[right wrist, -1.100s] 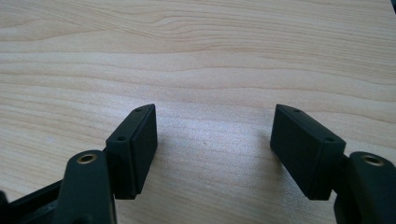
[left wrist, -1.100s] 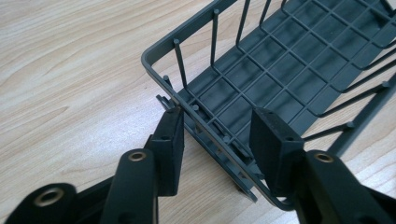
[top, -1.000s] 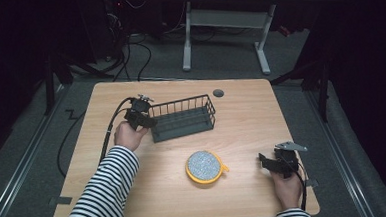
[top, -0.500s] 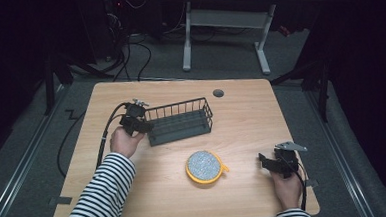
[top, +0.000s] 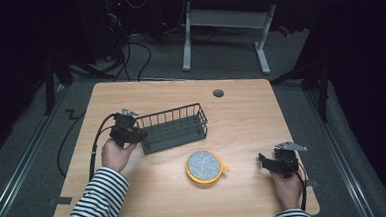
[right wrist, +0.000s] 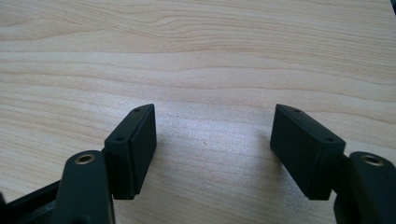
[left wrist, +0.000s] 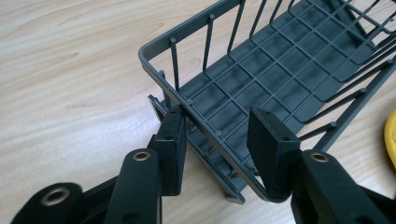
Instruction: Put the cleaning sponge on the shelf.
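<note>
Basket [top: 174,128] — dark grey wire, oblong, empty — sits left of centre on the tabletop [top: 241,111], skewed so its right end points toward the far edge. Left hand-held gripper [top: 130,132] is on the basket's short left end: in the left gripper view one pad sits outside the end wall, the other inside over the grid floor, with the end rim [left wrist: 196,109] running between them. Jaws look clamped on that end wall, though the inner pad's contact is hard to confirm from this angle. Right hand-held gripper [top: 271,163] rests near the right front corner, jaws apart, nothing between them, bare wood under it in its own view [right wrist: 212,135]. Yellow-rimmed round dish [top: 204,166] with a speckled grey top lies between the basket and the front edge, apart from both.

Step in hand, as I read it: gripping the basket by its end to drag or reposition it across the tabletop. Next move calls for keeping the grip firm on thin wire and pulling low and level — a one-ended hold could let the basket pivot or tip, and the dish is close by.

Hard to tell: what the dish's speckled surface is, and the basket's far end is cut off in the left gripper view.
</note>
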